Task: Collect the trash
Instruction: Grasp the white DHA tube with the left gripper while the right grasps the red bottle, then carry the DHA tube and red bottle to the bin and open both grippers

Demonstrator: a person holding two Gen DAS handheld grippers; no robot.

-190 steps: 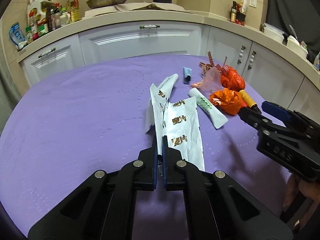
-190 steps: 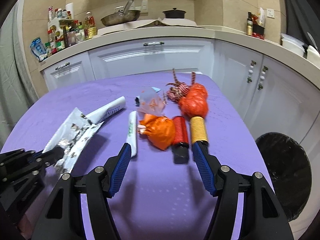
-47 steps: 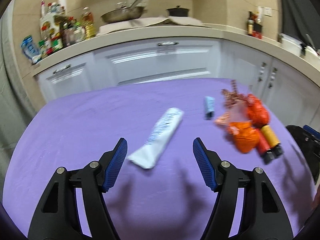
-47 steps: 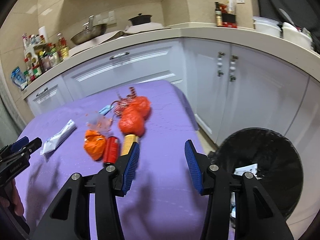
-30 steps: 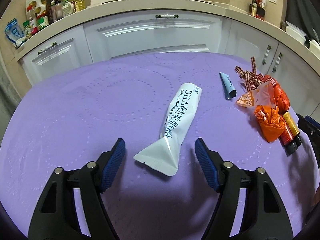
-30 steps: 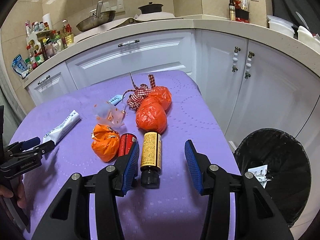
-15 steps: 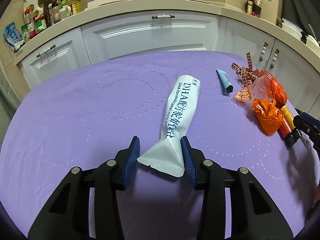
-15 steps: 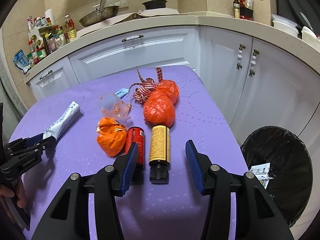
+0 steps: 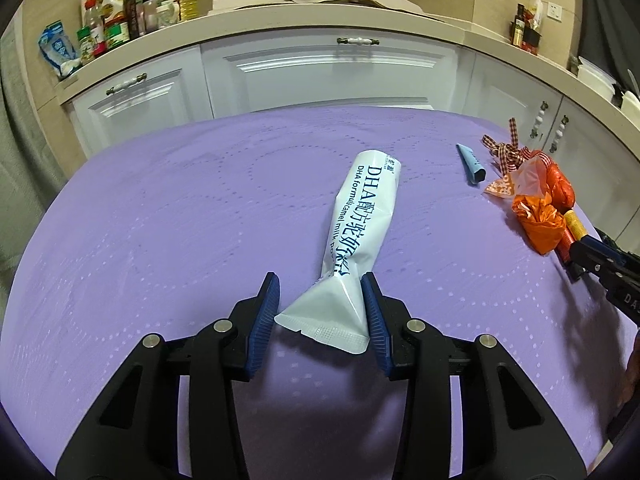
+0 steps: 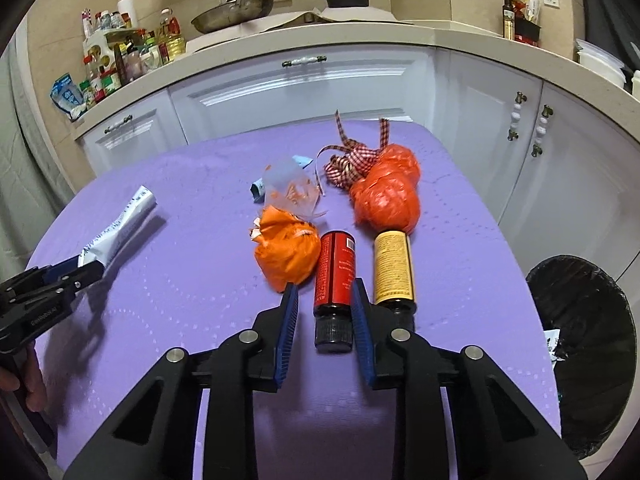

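The white pouch (image 9: 362,232) lies flat on the purple table (image 9: 160,216), its crimped near end between the blue pads of the left gripper (image 9: 323,320); the jaws stand apart around that end, the right pad touching its edge, the left pad just beside the other corner, not yet pinching. Across the table, the red bottle (image 10: 335,276) lies on its side, cap toward the camera, inside the right gripper (image 10: 325,332), whose jaws are also spread, one pad on each side of the bottle's lower body and cap, close but whether they touch it cannot be told. Just right of it lies a yellow-labelled bottle (image 10: 394,268), parallel and outside the jaws. To the left of the red bottle sits an orange bag (image 10: 286,254), with a red bag (image 10: 386,196), a checked ribbon (image 10: 352,160), a clear wrapper (image 10: 290,190) and a small blue tube (image 9: 471,163) farther back. A black-lined bin (image 10: 584,344) stands on the floor off the table's right edge.
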